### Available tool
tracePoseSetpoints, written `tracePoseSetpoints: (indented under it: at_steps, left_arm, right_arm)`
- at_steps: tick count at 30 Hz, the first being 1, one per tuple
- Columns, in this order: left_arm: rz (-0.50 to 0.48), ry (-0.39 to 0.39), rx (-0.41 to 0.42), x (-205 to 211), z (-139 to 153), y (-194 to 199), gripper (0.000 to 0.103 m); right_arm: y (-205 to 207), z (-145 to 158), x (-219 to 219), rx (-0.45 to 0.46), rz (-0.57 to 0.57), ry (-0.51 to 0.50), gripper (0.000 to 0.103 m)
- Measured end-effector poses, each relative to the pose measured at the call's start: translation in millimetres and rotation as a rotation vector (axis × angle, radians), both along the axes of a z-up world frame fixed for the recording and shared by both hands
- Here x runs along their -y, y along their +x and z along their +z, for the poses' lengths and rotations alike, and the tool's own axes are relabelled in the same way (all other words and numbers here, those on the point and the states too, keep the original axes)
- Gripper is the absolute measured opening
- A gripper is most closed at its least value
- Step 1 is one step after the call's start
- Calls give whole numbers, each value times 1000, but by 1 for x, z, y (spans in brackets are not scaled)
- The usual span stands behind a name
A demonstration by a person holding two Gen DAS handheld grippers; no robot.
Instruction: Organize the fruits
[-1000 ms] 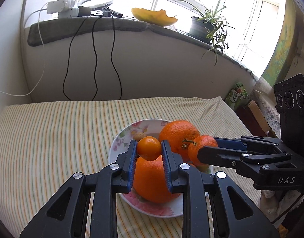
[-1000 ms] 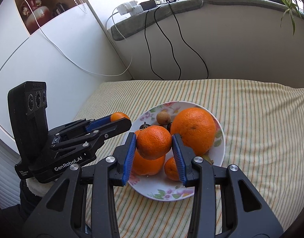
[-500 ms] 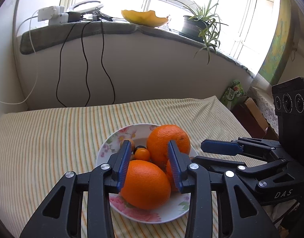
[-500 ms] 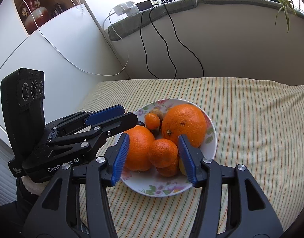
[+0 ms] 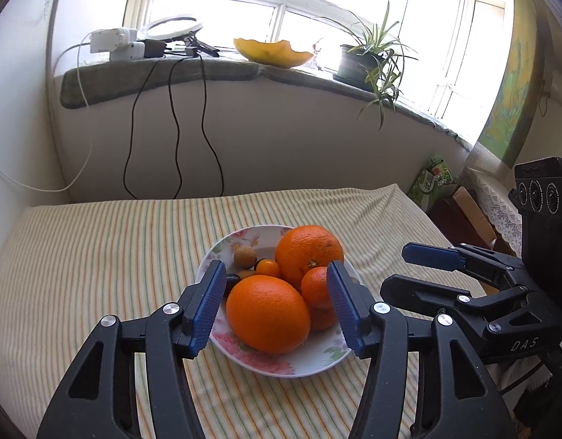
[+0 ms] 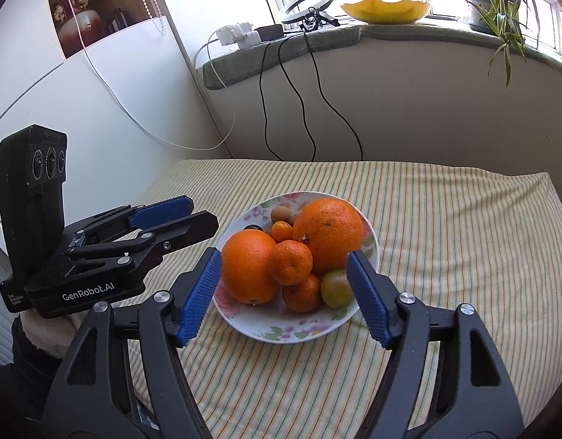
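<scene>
A floral white plate (image 5: 310,360) (image 6: 299,331) on the striped cloth holds a pile of fruit: two big oranges (image 5: 268,312) (image 6: 328,236), small tangerines (image 6: 290,261), a tiny kumquat (image 5: 267,267), a brown longan (image 5: 245,256) and a greenish fruit (image 6: 335,288). My left gripper (image 5: 275,305) is open and empty, just short of the plate's near side. My right gripper (image 6: 284,294) is open and empty, in front of the plate. Each gripper shows in the other's view, beside the plate.
The striped cloth (image 5: 97,256) covers the table up to the wall. Black cables (image 5: 174,124) hang from the windowsill, which carries a yellow bowl (image 5: 271,51), a ring light and a potted plant (image 5: 368,58). Boxes (image 5: 460,205) stand past the table's right edge.
Both grippers opened, let their small orange fruits go onto the plate, and drew back from it. The kumquat and a tangerine now lie in the pile.
</scene>
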State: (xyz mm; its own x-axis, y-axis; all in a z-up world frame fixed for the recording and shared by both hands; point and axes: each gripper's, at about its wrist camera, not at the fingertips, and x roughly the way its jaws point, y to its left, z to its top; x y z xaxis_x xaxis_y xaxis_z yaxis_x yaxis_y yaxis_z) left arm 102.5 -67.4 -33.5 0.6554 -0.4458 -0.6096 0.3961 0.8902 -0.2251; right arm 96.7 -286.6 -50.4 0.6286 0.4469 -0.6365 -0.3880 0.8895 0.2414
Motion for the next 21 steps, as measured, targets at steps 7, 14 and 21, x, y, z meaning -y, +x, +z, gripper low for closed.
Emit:
tracePoseSetpoints:
  at_steps: [7,14,21]
  left_arm:
    - [41,30,15,0,5,-25,76]
    - [102,71,33,0,7,-43,80]
    - [121,74,39,-4,7,-51,80]
  right_arm:
    - [-20,11,4,87,-68,-75,97]
    - [-35,14,6,157,-131,-146,103]
    - [-42,16,14,173,-173,-143,103]
